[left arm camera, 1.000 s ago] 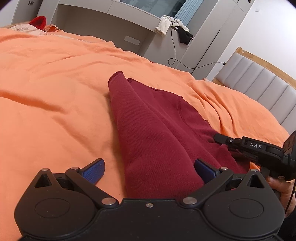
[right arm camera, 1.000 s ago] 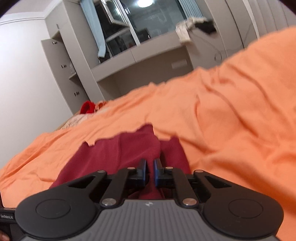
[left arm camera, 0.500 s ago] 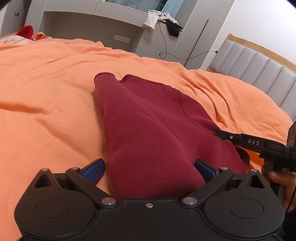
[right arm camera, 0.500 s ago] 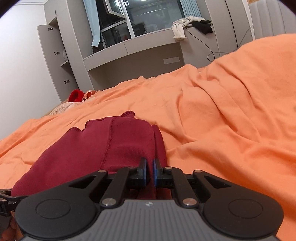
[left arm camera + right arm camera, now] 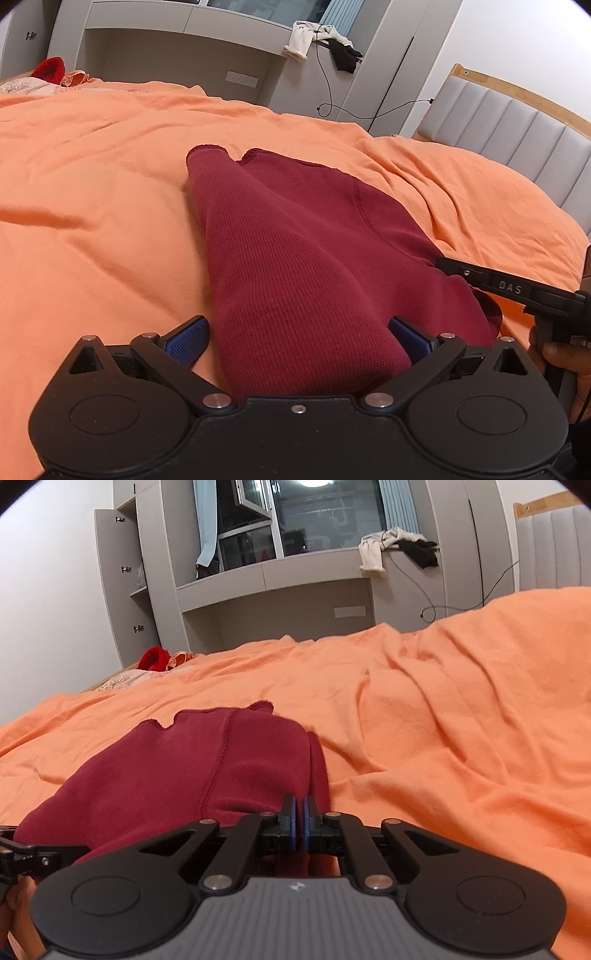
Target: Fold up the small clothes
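1. Orange bedding (image 5: pixel 110 206) covers the whole work surface; you have a soft, wrinkled base, so the cloth probably drags rather than slides.
2. Your left gripper (image 5: pixel 297 339) stands with its jaws wide apart. The blue pads (image 5: pixel 186 338) flank the near end of the garment without pressing it, so nothing is held on this side. Judged from that, the left hand waits to take a hold.
3. Maroon knit garment (image 5: pixel 295 258): the task's thing lies near the middle of the bed, its folded sleeve or side laid lengthwise over the body and running away from you towards the grey shelving (image 5: pixel 177 44). The fold looks partly made, not finished.
4. Your right gripper (image 5: pixel 300 821) has its jaws brought together on the near right edge of the garment (image 5: pixel 184 768). A thin fold of maroon cloth sits between the pads, which keeps that edge lifted and under control for the coming fold.
5. Grey padded headboard (image 5: pixel 517 122) bounds the bed on the right in the left wrist view, well apart from the garment.
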### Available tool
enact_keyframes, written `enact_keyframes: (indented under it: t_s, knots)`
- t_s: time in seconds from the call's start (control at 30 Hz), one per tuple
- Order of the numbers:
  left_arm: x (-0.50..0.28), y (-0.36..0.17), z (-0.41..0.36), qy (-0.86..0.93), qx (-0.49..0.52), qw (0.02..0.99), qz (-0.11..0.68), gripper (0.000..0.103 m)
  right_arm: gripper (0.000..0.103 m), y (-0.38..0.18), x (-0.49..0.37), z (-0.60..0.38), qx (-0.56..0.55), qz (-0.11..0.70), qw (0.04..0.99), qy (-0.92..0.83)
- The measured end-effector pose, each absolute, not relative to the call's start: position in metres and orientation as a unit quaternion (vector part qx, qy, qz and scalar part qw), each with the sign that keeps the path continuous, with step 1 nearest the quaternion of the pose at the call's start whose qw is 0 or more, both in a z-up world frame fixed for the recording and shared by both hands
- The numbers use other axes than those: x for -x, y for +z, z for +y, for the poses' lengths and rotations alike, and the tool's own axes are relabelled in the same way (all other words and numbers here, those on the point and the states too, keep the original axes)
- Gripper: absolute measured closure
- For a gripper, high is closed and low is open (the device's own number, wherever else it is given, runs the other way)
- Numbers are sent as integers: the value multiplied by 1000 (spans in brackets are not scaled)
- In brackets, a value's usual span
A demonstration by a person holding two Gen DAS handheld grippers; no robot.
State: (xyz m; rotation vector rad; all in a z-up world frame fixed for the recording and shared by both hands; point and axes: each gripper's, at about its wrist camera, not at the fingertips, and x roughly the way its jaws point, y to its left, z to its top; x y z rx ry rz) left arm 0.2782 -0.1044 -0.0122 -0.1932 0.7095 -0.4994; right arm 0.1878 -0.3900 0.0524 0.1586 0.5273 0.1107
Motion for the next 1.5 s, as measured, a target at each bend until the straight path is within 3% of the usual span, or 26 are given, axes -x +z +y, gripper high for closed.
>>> enact_keyframes:
  t_s: [0.2,0.27,0.4,0.47,0.53,0.83,0.97,1.5]
  knots:
    - [-278,-13,-105,-241,91,903,344,1,98,50,-183,-395,-78,263,961,48]
    - [-277,-12,-106,-240,90,903,344,1,93,51,-183,-399,-86,260,961,45]
    - [-277,-12,-108,-238,89,904,343,1,55,56,-183,-402,-100,246,962,54]
    - [-276,-13,-108,-238,88,905,342,1,48,57,-182,-401,-109,241,962,67]
    - [-276,-13,-108,-238,87,905,341,1,34,57,-182,-398,-109,241,961,77]
    - [-276,-12,-109,-237,85,906,340,1,1,34,-194,-399,-104,292,949,64]
    - [-276,-12,-108,-236,82,907,340,1,0,26,-198,-412,-147,309,937,71]
    - [-275,-12,-110,-235,80,907,339,1,0,25,-197,-410,-148,308,937,70]
